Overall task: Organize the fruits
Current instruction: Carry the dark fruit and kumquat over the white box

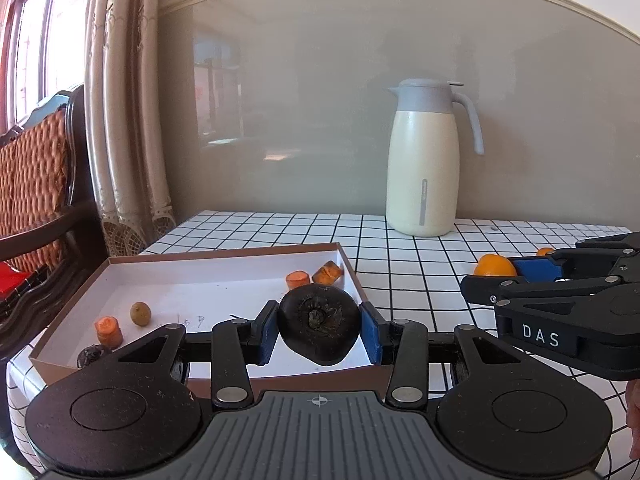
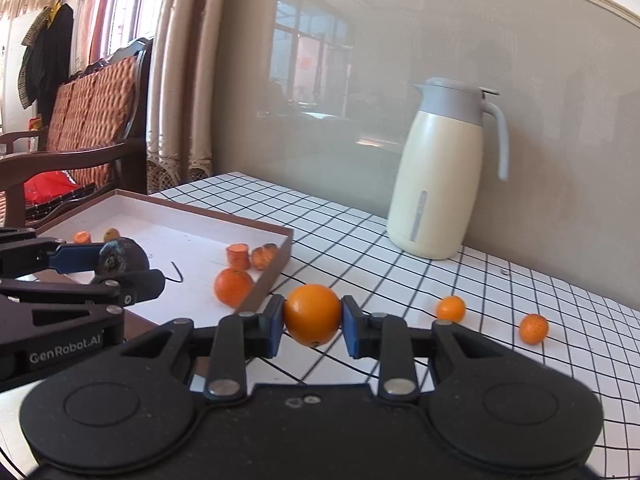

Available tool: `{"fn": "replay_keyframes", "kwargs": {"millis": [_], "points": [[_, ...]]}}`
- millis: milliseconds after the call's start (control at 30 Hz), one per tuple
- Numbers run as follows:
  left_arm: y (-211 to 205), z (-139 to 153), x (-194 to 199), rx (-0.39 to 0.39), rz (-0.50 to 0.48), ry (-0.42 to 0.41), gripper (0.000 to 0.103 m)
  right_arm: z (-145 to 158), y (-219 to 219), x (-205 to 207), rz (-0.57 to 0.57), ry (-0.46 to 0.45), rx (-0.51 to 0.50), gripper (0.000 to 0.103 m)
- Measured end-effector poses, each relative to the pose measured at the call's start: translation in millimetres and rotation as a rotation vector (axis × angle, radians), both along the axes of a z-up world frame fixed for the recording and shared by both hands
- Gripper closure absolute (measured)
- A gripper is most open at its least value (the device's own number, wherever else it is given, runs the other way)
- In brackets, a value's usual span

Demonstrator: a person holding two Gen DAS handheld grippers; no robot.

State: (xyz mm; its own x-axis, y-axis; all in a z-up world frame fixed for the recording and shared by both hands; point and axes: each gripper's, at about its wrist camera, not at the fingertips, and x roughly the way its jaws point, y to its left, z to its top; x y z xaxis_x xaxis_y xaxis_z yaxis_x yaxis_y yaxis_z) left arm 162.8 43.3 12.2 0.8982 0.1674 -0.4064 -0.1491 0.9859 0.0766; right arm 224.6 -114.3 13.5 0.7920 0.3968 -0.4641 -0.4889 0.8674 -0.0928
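Note:
My left gripper [image 1: 319, 330] is shut on a dark shrivelled fruit [image 1: 319, 328] and holds it over the near right part of the shallow brown-rimmed box [image 1: 224, 254]. The box holds carrot pieces [image 1: 108, 331], a small green fruit [image 1: 140, 313] and another dark fruit [image 1: 91, 356]. My right gripper [image 2: 313, 322] is shut on an orange [image 2: 313, 314], just right of the box [image 2: 276, 270]. The left gripper also shows in the right wrist view [image 2: 120, 264]. One orange [image 2: 233, 286] lies inside the box. Two small oranges [image 2: 451, 308] [image 2: 533, 328] lie on the tablecloth.
A cream thermos jug [image 1: 424, 160] with a grey lid stands at the back of the checked tablecloth [image 1: 400, 264], against the wall. A wooden bench with an orange cushion [image 2: 92, 112] and curtains [image 1: 120, 120] are to the left of the table.

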Motion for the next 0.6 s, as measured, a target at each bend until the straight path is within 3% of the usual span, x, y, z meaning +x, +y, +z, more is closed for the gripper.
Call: {"fn": "replay_keyframes", "kwargs": {"millis": [600], "points": [[51.1, -2.5, -12.5, -0.006, 0.100, -0.002, 0.060, -0.4, 49.8, -5.5, 0.091, -0.006, 0.011, 0.082]]}}
